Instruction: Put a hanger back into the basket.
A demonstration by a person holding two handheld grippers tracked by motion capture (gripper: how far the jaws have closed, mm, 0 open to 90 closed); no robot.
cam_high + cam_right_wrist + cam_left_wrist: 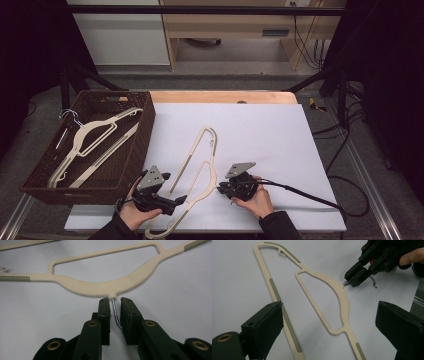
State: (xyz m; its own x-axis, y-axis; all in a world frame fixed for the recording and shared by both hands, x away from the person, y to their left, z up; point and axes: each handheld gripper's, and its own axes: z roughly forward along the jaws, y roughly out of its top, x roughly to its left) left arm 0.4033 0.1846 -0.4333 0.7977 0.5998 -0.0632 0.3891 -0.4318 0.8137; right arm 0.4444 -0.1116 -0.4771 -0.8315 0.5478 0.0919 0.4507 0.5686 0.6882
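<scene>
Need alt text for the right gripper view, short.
Right tongs straddle the metal hook of a cream hanger lying flat on a white sheet, with small gaps visible beside the wire.

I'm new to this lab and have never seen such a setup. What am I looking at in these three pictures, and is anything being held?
A person sits at a table with a hand-held two-jaw tool in each hand. The high view looks down from above; the other two come from cameras riding on each tool. On the white sheet lies a cream hanger. To the left a brown basket holds more hangers. The right gripper has its jaws on either side of the hanger's metal hook; a narrow gap remains, so it is not yet clamped. The left gripper stands wide open above the hanger, holding nothing.
</scene>
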